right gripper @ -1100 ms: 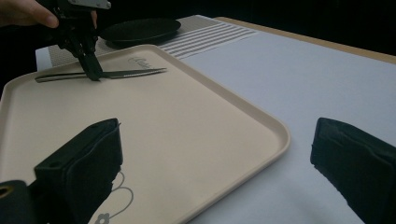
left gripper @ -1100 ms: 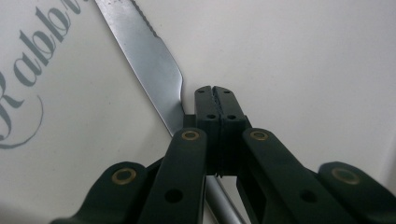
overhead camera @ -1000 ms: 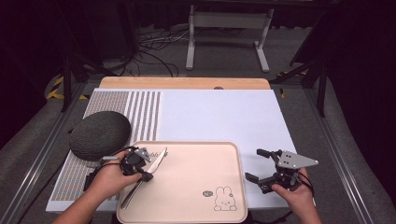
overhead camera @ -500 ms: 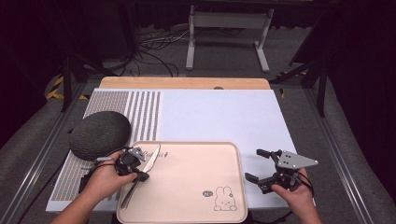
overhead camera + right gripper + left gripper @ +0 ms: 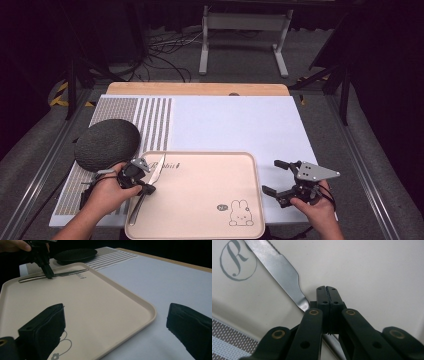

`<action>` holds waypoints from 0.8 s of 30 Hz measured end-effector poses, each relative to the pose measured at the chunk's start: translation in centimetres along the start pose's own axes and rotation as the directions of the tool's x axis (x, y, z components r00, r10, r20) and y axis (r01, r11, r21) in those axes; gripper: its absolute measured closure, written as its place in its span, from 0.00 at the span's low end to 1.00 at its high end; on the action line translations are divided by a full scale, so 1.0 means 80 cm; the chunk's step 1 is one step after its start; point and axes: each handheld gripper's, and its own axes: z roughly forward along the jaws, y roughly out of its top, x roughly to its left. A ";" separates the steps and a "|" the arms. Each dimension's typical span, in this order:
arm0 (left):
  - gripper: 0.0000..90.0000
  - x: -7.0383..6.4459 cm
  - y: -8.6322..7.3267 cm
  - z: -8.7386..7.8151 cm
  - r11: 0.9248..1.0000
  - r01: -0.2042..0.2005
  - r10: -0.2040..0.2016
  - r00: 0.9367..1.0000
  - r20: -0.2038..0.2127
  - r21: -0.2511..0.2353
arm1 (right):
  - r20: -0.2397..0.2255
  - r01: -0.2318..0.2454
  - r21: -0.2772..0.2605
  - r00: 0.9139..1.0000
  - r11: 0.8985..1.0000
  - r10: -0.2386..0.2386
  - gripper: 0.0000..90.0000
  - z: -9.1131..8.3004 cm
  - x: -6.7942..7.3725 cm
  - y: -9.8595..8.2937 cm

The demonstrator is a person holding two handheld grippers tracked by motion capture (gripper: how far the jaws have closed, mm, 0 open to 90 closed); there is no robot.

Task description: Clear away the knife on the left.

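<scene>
A steel table knife [image 5: 158, 167] lies at the left end of a beige tray [image 5: 200, 200] printed with a rabbit, its blade pointing away from me. My left gripper [image 5: 146, 186] comes down on the knife's neck. In the left gripper view its jaws [image 5: 327, 290] are pressed together, and the knife [image 5: 279, 267] runs between them where blade meets handle. My right gripper [image 5: 270, 176] hovers over the white mat just right of the tray, open and holding nothing. The right gripper view shows the tray [image 5: 87, 302], the knife [image 5: 65, 273] and the left gripper [image 5: 48, 273].
A dark round plate [image 5: 106, 144] sits on the striped placemat [image 5: 150, 117] behind the left hand, close to the tray's corner. The white mat [image 5: 235, 125] stretches back to the wooden table edge [image 5: 200, 89]. The table's sides drop off to the floor.
My left gripper has shifted left toward the tray's rim, and the knife went with it, its blade turning more upright. The right gripper has stayed put.
</scene>
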 end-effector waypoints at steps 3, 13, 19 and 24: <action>1.00 0.002 -0.003 -0.001 1.000 0.000 0.000 1.000 -0.002 -0.009 | -0.002 0.000 0.000 1.000 1.000 0.000 0.03 0.000 0.000 0.000; 1.00 0.005 -0.013 -0.007 1.000 0.026 -0.026 1.000 -0.008 -0.005 | -0.002 0.002 0.007 1.000 1.000 -0.002 0.03 0.001 0.000 -0.001; 1.00 0.006 -0.019 -0.010 0.999 0.040 -0.040 0.999 -0.019 -0.008 | -0.003 0.003 0.007 1.000 1.000 -0.003 0.03 0.001 0.000 -0.001; 1.00 0.007 -0.022 -0.011 0.999 0.052 -0.052 0.999 -0.013 -0.010 | -0.004 0.004 0.007 1.000 1.000 -0.004 0.03 0.002 0.000 -0.001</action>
